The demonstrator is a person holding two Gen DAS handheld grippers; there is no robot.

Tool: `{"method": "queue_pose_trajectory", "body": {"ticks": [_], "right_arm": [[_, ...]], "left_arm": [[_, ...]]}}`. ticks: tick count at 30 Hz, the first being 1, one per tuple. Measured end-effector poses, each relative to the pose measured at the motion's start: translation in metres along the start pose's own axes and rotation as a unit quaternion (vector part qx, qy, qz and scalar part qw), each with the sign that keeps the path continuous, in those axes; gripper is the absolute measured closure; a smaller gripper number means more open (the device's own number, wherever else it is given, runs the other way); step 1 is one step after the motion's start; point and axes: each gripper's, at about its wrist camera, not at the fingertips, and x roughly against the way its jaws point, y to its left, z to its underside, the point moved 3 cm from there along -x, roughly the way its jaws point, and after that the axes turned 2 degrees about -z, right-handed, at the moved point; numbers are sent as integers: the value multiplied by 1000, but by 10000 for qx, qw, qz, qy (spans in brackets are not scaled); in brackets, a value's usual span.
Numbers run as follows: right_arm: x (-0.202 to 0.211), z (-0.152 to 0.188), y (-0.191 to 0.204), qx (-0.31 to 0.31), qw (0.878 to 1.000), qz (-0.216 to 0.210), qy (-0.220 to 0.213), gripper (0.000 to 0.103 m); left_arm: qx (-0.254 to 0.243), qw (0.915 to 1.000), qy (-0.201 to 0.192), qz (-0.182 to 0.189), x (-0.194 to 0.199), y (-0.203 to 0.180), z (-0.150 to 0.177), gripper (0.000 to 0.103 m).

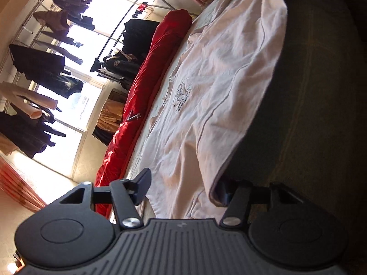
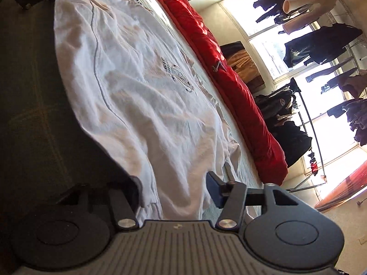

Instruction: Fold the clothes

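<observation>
Both claws straddle white shirt's [image 1: 220,87] near hem.

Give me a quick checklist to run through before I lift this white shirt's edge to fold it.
1. White shirt spread on the bed, print up: ok.
2. Left gripper at the near edge, cloth between its jaws: ok.
3. Right gripper at the same edge, cloth between its jaws: ok.
4. Jaws pinched on the cloth: not ok, both stand apart.
5. Red quilt clear of the shirt: ok.
6. Sleeves lying flat: cannot tell.
</observation>
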Motion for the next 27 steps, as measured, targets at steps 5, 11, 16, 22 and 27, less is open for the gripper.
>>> {"method": "queue_pose_trajectory", "body": {"ticks": [5,11,16,22,27], "right_arm": [[19,-9,-7,-94,9994,-113,-320,99],[47,-11,-48,-88,9949,-976,-225,100],[49,-3,-44,-75,9787,-2036,237,98],[37,23,-13,-59,9577,-2748,850,84],[47,22,-59,-926,9550,-2753,593,71]], "left_arm": [[-401,9991,-144,88,8,2,-8,101],[-918,9945,-277,416,31,26,-10,101],[-818,9894,-265,1168,41,28,-9,101],[-744,9701,171,2305,49,10,8,93],[641,9686,285,2385,53,63,15,93]]}}
